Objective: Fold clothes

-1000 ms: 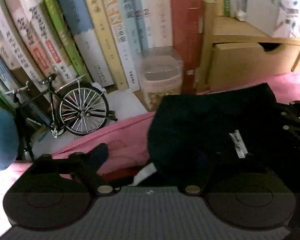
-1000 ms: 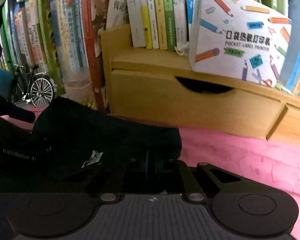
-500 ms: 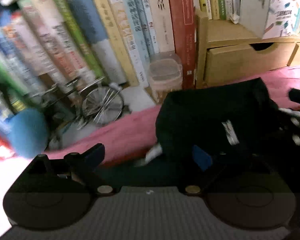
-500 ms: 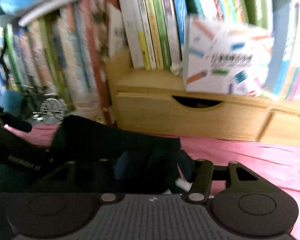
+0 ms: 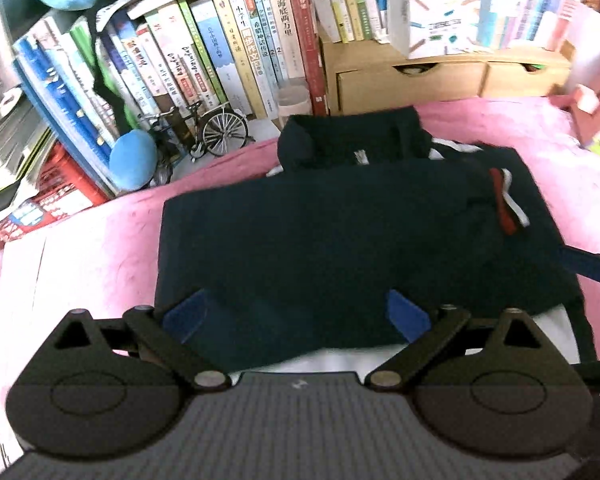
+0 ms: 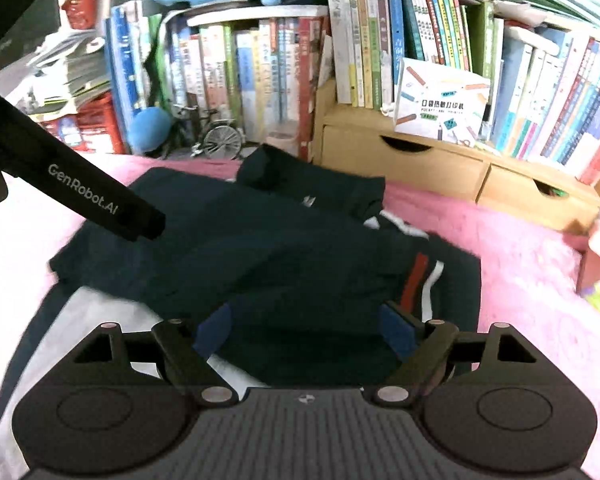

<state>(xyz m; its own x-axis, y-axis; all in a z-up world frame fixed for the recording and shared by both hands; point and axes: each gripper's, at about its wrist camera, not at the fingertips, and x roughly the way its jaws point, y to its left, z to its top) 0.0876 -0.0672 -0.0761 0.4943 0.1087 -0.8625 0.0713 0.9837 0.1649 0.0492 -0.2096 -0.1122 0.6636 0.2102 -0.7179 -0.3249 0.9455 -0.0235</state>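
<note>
A dark navy garment point(image 5: 340, 232) lies folded on the pink cloth point(image 5: 112, 240), its collar point(image 5: 352, 142) toward the bookshelf and a red and white stripe point(image 5: 506, 204) at its right. White fabric point(image 5: 332, 362) shows under its near edge. My left gripper point(image 5: 296, 316) hovers open above the near edge, holding nothing. In the right wrist view the same garment point(image 6: 284, 256) fills the middle, and my right gripper point(image 6: 304, 328) stands open over its near right part, beside the stripe point(image 6: 418, 280). The left gripper's body point(image 6: 88, 200) crosses the upper left there.
Rows of books point(image 5: 204, 68) line the back, with a model bicycle point(image 5: 204, 132), a blue plush toy point(image 5: 134, 160) and a clear jar point(image 5: 294, 98). A wooden drawer unit point(image 6: 440, 168) bearing a white box point(image 6: 440, 108) stands at the right rear. A pink box point(image 5: 592, 116) sits far right.
Both grippers let go of the garment, opened and pulled up and back. The collar end they held now lies folded over the rest of the garment.
</note>
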